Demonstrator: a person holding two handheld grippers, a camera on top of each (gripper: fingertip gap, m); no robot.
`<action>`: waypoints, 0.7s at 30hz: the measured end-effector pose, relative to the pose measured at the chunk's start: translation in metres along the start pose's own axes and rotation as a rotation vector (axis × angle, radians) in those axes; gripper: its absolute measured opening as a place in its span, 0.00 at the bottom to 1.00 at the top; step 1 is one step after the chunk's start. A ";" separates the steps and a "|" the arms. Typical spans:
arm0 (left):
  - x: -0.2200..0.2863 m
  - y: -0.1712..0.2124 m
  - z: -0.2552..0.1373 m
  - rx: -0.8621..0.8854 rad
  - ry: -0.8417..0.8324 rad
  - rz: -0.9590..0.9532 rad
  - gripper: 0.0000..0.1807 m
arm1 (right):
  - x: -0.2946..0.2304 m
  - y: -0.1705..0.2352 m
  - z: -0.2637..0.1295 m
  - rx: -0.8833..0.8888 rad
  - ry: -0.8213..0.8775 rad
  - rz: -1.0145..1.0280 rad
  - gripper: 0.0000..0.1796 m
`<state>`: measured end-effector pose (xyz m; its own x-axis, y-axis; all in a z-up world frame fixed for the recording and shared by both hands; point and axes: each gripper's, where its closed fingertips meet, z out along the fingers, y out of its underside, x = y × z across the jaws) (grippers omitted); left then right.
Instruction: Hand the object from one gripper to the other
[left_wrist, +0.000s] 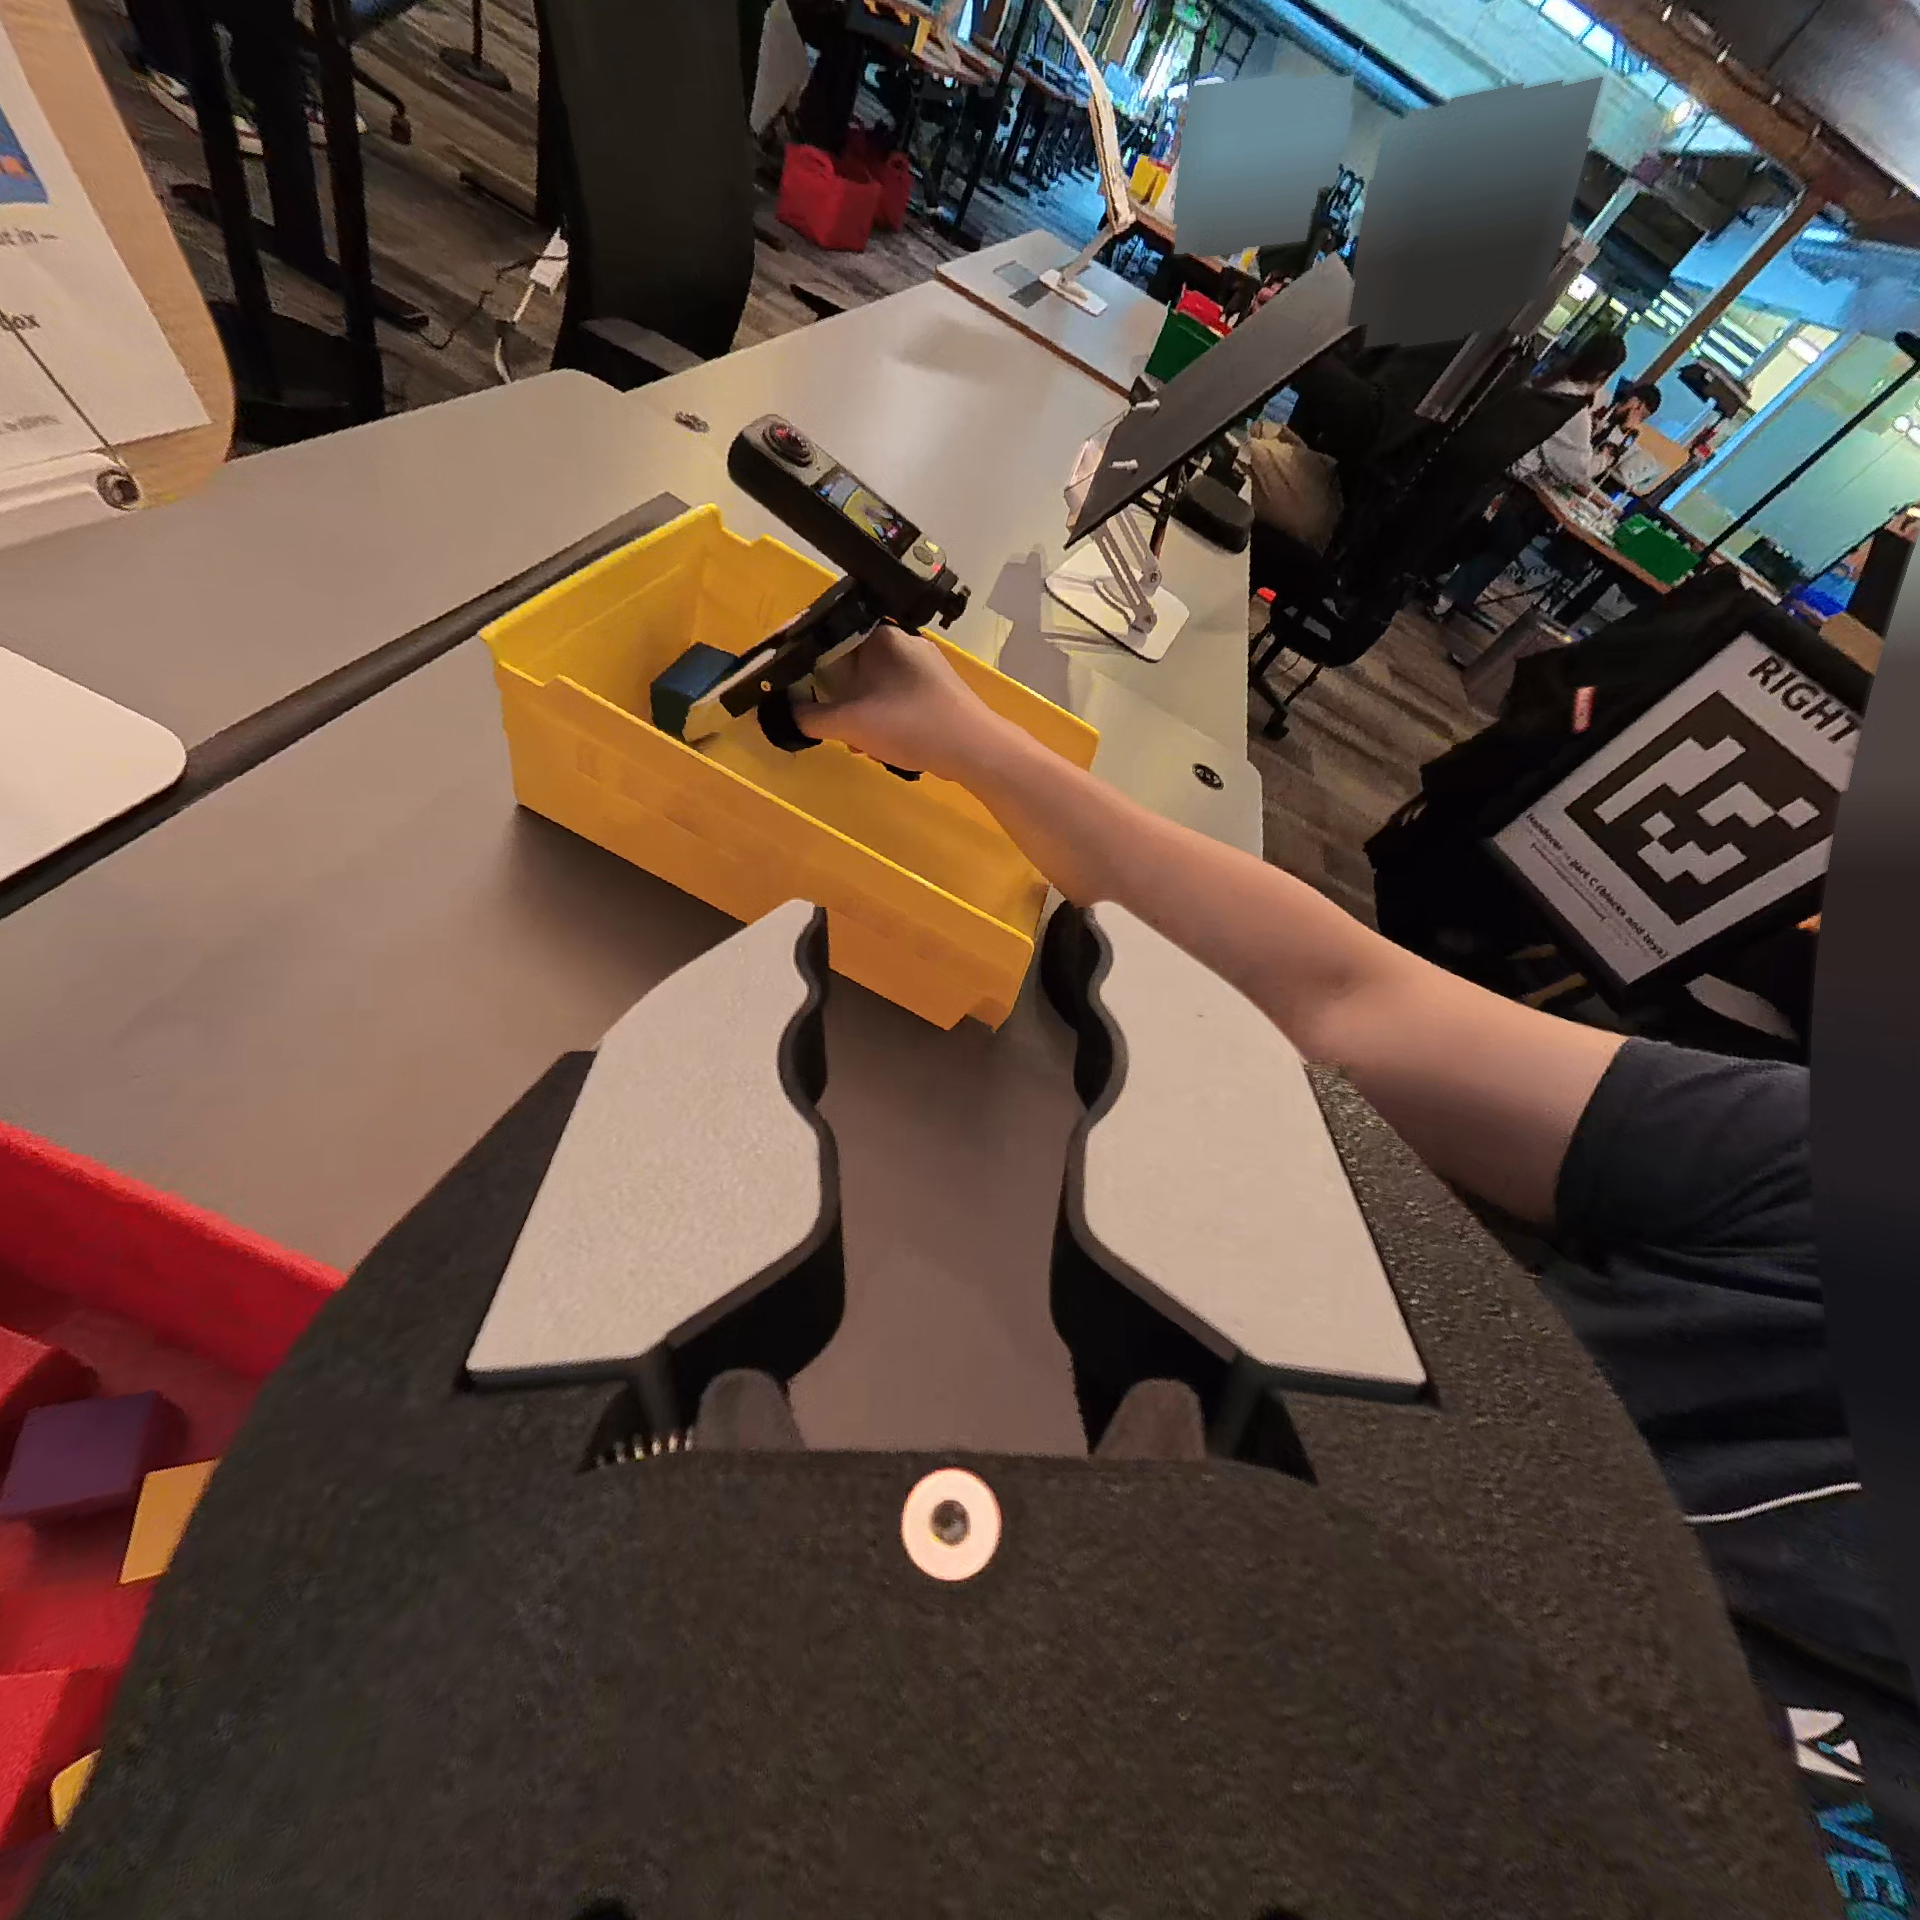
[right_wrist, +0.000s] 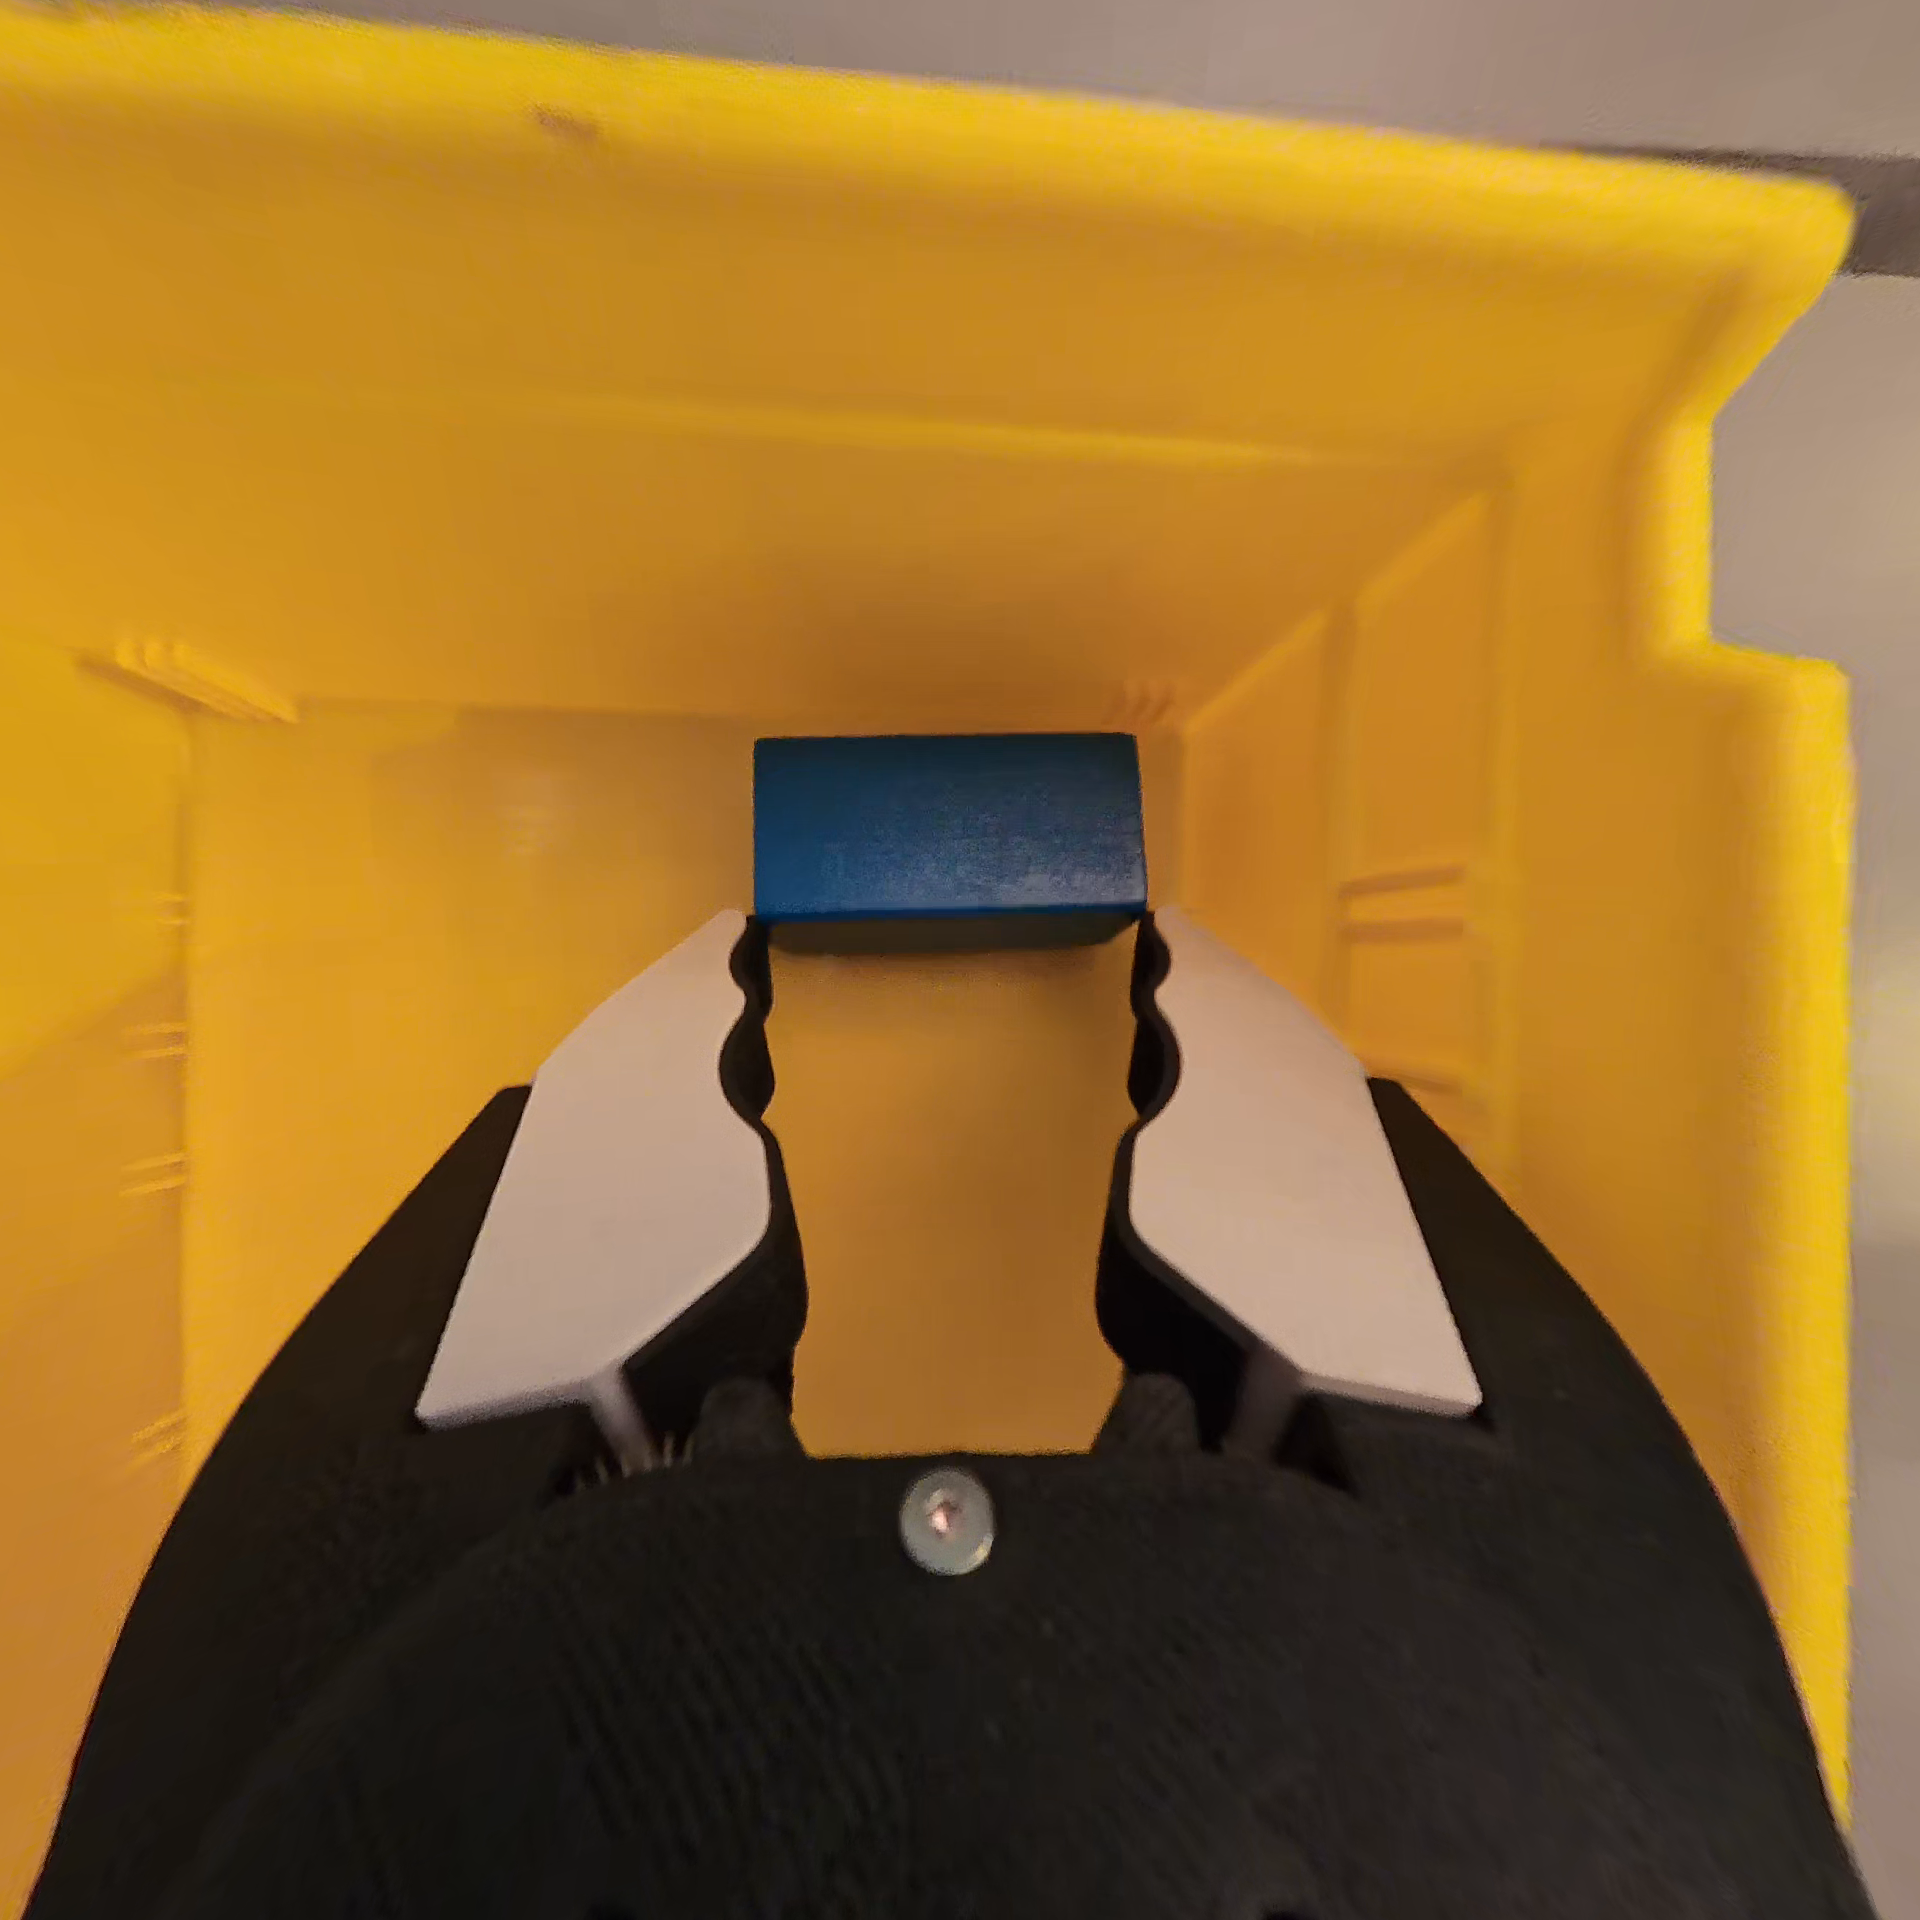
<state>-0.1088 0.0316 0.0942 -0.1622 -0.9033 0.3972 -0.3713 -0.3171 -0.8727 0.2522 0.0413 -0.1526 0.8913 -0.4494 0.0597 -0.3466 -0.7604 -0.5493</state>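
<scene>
Reaching Into Bin: Right Jaws Closed on Blue Block

Reaching into the yellow bin (right_wrist: 623, 364), the right gripper (right_wrist: 948, 920) has its jaws set at a middling width, each tip touching one end of the blue block (right_wrist: 945, 826). The block lies dead ahead of the jaws, its long axis running across them from tip to tip, so the hold spans its length. It sits low inside the bin; whether it rests on the floor or is already lifted cannot be told.

The left gripper (left_wrist: 930, 920) hovers over the dark worktop (left_wrist: 312, 935), near the bin's closer end, jaws parted and holding nothing. The right gripper is plainly the nearer to the block; the left stands well apart.

Judgement: pickup is in hand; transfer not yet begun. A red bin (left_wrist: 125, 1226) holding blocks sits at the left
</scene>
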 end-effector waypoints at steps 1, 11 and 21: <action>0.001 0.001 0.002 -0.007 -0.003 0.007 0.24 | 0.000 0.003 0.002 -0.008 -0.005 0.001 0.38; -0.013 -0.003 -0.013 0.001 -0.115 0.037 0.26 | -0.009 -0.001 -0.023 0.053 -0.011 -0.080 0.39; -0.107 0.064 -0.108 -0.369 -0.702 -0.088 0.21 | -0.046 -0.059 -0.134 0.318 -0.243 -0.110 0.42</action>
<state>-0.2146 0.1388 0.0264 0.4497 -0.8894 0.0818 -0.6549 -0.3906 -0.6470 0.1921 0.0437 -0.0113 0.9743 -0.2206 -0.0451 -0.1716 -0.5977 -0.7831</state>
